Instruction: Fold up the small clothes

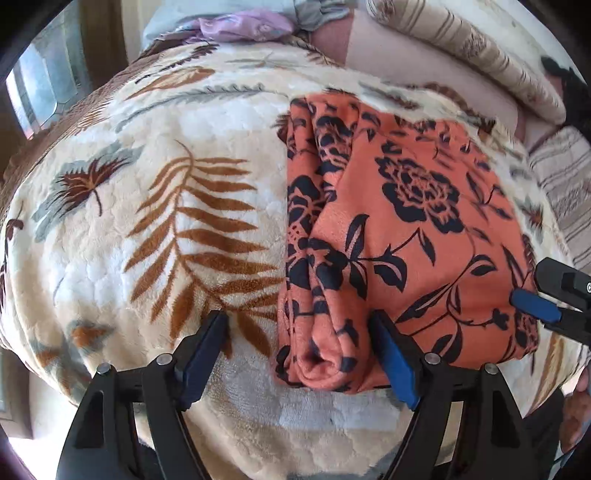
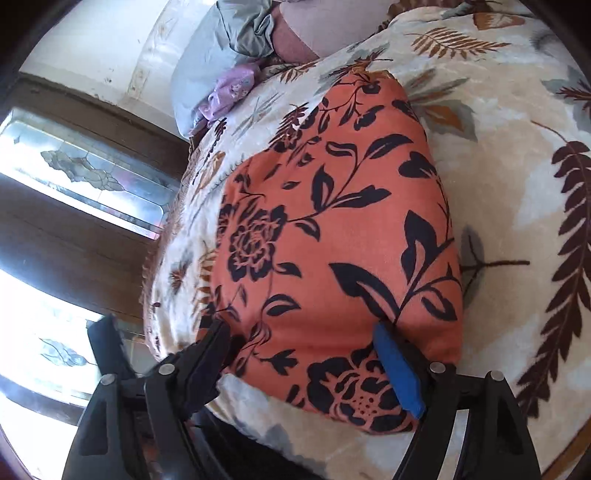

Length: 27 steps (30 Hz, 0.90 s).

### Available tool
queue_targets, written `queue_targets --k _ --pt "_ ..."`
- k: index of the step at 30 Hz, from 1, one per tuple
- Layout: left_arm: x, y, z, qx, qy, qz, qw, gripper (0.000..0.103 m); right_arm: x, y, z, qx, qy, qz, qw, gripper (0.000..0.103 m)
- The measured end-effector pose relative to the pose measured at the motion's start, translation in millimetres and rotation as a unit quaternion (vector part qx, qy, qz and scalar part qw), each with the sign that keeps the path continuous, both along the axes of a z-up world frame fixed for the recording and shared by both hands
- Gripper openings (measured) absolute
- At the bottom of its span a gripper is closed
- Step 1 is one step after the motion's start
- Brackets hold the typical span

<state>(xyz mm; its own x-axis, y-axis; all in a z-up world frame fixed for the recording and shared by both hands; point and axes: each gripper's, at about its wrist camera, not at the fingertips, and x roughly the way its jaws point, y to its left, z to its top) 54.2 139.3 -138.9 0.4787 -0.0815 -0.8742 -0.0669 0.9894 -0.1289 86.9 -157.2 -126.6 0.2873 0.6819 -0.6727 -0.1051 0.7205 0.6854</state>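
Observation:
An orange garment with black flowers [image 1: 406,229] lies folded on the leaf-print blanket [image 1: 155,206]. Its left side is bunched in rolled pleats. My left gripper [image 1: 299,325] is open, with its jaws either side of the near left rolled end, just above the cloth. My right gripper [image 2: 303,334] is open over the garment's [image 2: 332,240] near edge, one finger at each side of the corner region. It also shows in the left wrist view [image 1: 546,306] at the garment's right edge.
A lilac cloth [image 1: 243,27] and grey clothes [image 1: 317,13] lie at the far end of the bed. Striped bedding [image 1: 480,55] is piled at the far right. A glass-panelled wooden door [image 2: 81,192] stands beside the bed.

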Motion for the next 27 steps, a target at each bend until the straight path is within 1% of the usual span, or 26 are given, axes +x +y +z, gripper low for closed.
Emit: queue_targets --k 2,4,5,7,8,9,11,13,14,16,18,20,22,25,27 --pt "-3.2 -0.8 11.7 -0.004 -0.007 0.004 1.0000 0.080 -5.5 -6.8 13.8 0.002 -0.021 -0.004 1.000 0.083" --pt "-6.0 -3.1 26.4 -0.003 -0.028 -0.011 0.9995 0.080 -9.6 -22.5 17.5 0.010 -0.027 -0.022 0.999 0.083" --pt "-6.0 -3.1 33.3 -0.008 -0.039 -0.013 0.9991 0.080 -10.5 -31.9 16.3 0.011 -0.024 -0.035 0.999 0.083" --pt "-0.7 1.4 43.8 -0.036 -0.059 -0.018 0.9974 0.081 -9.8 -51.2 9.1 0.007 -0.013 -0.063 0.998 0.083" --pt "5.9 6.1 45.5 -0.047 -0.062 -0.017 0.9968 0.081 -7.8 -61.0 3.5 0.006 -0.002 -0.077 0.997 0.083" --pt "13.2 9.5 45.6 -0.051 -0.059 -0.012 0.9969 0.082 -4.1 -71.4 -2.8 0.009 0.014 -0.093 0.996 0.083" --pt "26.2 15.4 41.3 -0.060 -0.047 -0.002 0.9971 0.082 0.6 -84.3 -10.6 0.026 0.031 -0.110 0.993 0.083" --pt "32.2 17.8 37.7 -0.057 -0.040 0.011 0.9975 0.082 4.9 -89.5 -9.4 0.028 0.028 -0.114 0.993 0.083" --pt "34.2 17.3 39.8 -0.054 -0.042 0.012 0.9976 0.082 6.1 -90.3 -7.0 0.028 0.023 -0.114 0.993 0.083" --pt "34.3 13.5 45.3 -0.049 -0.053 0.008 0.9974 0.082 9.9 -85.5 2.7 0.030 0.006 -0.107 0.994 0.083" --pt "35.3 8.5 50.4 -0.049 -0.061 0.004 0.9969 0.082 19.4 -75.0 12.1 0.031 -0.010 -0.088 0.996 0.083" --pt "38.6 1.1 54.1 -0.050 -0.067 -0.004 0.9965 0.082 31.1 -68.2 13.7 0.024 -0.015 -0.086 0.996 0.083" --pt "43.0 -7.0 55.1 -0.044 -0.066 -0.012 0.9968 0.082 41.7 -70.0 5.1 0.024 -0.009 -0.100 0.995 0.083" --pt "48.3 -19.8 49.5 -0.029 -0.060 -0.023 0.9975 0.082 67.1 -73.8 -23.1 0.026 0.029 -0.114 0.993 0.083" --pt "49.9 -25.2 46.1 -0.026 -0.056 -0.027 0.9977 0.082 83.2 -72.8 -35.4 0.034 0.042 -0.109 0.993 0.083"
